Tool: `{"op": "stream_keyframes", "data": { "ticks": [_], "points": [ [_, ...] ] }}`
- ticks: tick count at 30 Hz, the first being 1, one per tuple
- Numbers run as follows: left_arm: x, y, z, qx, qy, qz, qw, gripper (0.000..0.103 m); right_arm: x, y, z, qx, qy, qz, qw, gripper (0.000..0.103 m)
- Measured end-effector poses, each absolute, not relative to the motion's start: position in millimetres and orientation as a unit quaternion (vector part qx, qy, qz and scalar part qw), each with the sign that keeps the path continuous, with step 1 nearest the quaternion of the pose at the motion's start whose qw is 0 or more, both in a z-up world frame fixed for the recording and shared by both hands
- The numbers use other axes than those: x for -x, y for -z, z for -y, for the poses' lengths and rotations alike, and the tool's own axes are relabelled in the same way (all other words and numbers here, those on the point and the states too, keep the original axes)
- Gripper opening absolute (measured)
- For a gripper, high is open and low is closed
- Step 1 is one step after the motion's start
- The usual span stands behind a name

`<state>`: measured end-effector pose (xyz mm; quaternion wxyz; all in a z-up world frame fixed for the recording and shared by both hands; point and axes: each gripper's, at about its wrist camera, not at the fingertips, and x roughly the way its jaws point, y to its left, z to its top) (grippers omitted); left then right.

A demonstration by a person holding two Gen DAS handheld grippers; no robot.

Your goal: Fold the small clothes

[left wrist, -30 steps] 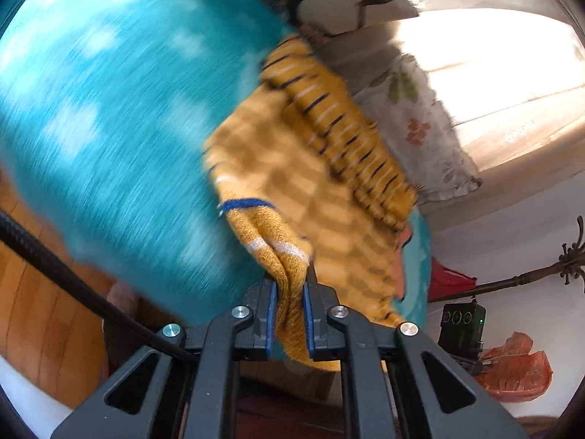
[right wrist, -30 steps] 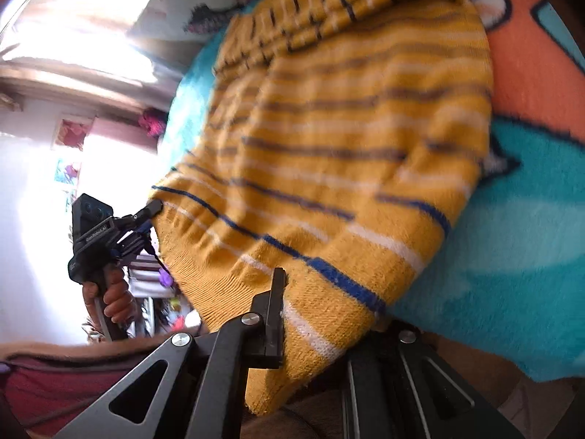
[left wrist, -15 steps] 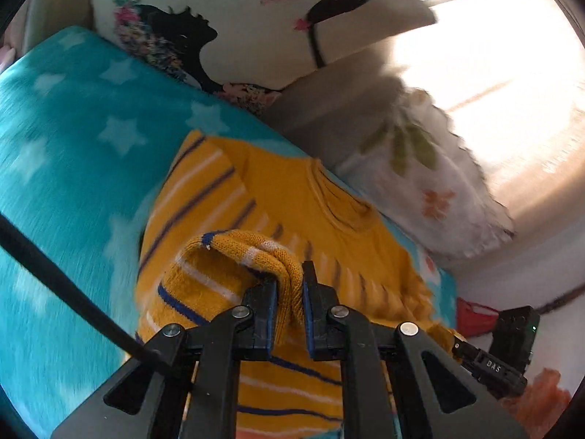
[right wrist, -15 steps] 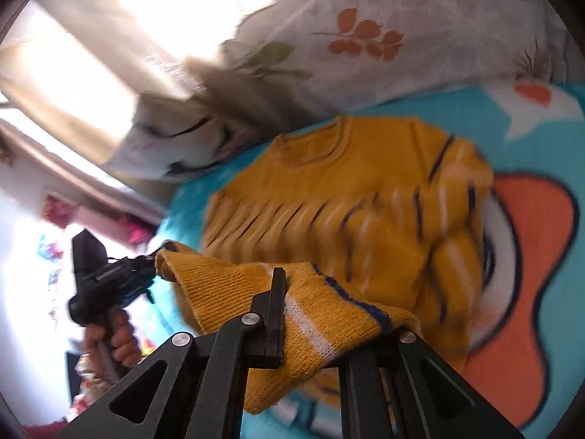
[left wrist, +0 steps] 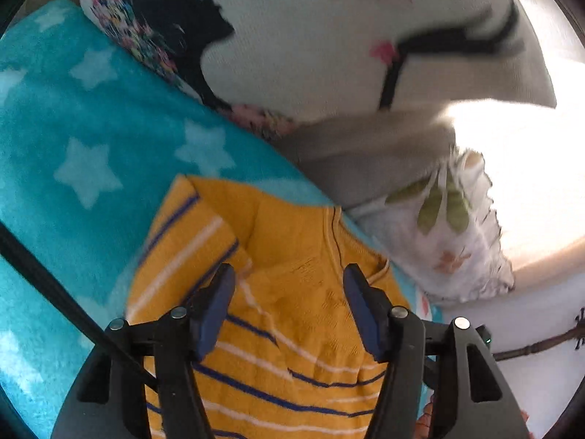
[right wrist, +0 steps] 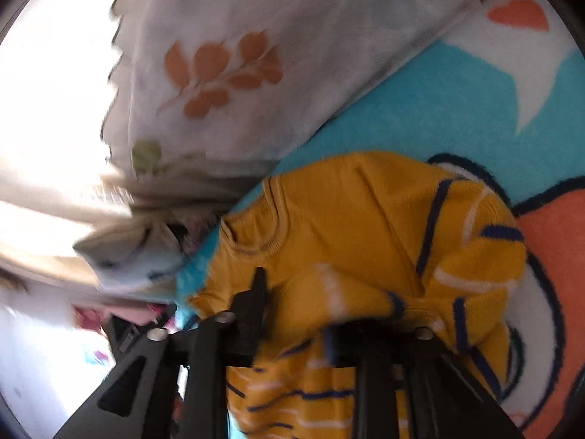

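Yellow striped sweater lay folded over on the teal star blanket.
Left gripper had fingers spread apart, nothing between them, hovering over the sweater's neckline area. Right gripper also spread wide over the sweater, no cloth clamped. Leaf-print pillow and a pillow with a black silhouette print sat just beyond the collar.

left wrist: close above sweater, facing pillows | right wrist: same sweater, rolled
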<state>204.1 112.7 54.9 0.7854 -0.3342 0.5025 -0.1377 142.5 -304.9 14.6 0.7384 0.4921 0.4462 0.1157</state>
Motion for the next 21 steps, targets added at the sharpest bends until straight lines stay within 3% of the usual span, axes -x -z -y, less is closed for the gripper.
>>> {"op": "stream_keyframes", "data": {
  "ticks": [8,10,14,21],
  "points": [
    [-184,-66,-122,0.284,0.114,-0.504,0.808,0.061,-143,-32,319,-0.492,-0.099,-0.427,0.752,0.059],
    [-173,-64,-121,0.274,0.112,-0.508,0.809,0.061,-139,-40,330,-0.487,-0.061,-0.408,0.770,0.079],
    [-148,-62,-120,0.242,0.112,-0.508,0.819,0.061,-124,-51,356,-0.509,-0.051,-0.387,0.767,0.081],
    [-107,-48,-121,0.150,0.091,-0.519,0.836,0.061,-59,-70,320,-0.333,-0.070,-0.455,0.823,0.081]
  ]
}}
